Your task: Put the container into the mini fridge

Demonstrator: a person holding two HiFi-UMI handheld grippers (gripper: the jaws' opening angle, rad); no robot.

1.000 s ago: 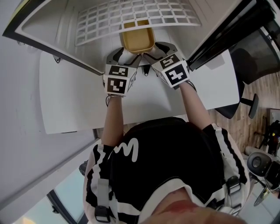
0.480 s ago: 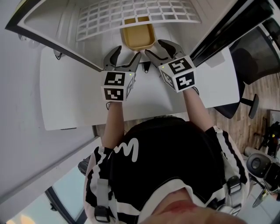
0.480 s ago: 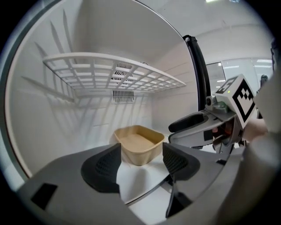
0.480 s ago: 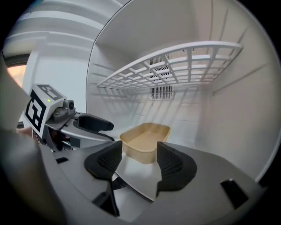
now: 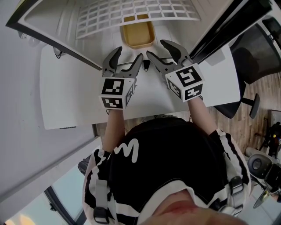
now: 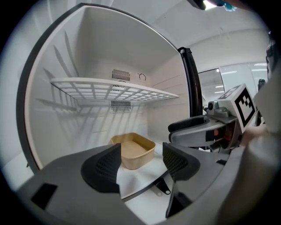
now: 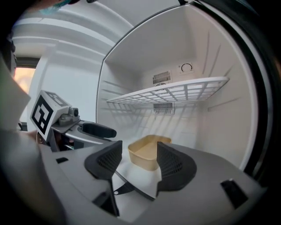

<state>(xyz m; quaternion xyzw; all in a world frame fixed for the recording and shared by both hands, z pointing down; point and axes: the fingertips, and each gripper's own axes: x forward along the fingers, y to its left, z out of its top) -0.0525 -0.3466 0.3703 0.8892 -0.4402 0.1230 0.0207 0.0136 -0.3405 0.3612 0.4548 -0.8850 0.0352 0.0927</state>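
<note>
My left tool [image 5: 128, 54] and right tool [image 5: 156, 49] gape wide, empty, mid-frame; the container [image 5: 138, 36] sits in the fridge [image 5: 57, 24] under the shelf [image 5: 131, 13]. Only the gripper views show the rear vent [image 6: 120, 74].

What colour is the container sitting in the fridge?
Tan, a yellowish beige; the left gripper view shows the container best.

Seen from above, the wire shelf [image 5: 131, 13] overlaps the far end of the container [image 5: 138, 36], and the picture's top edge cuts off the mini fridge [image 5: 48, 27]. The person's torso [image 5: 171, 167] hides the middle of the bench's [image 5: 66, 101] near edge.
</note>
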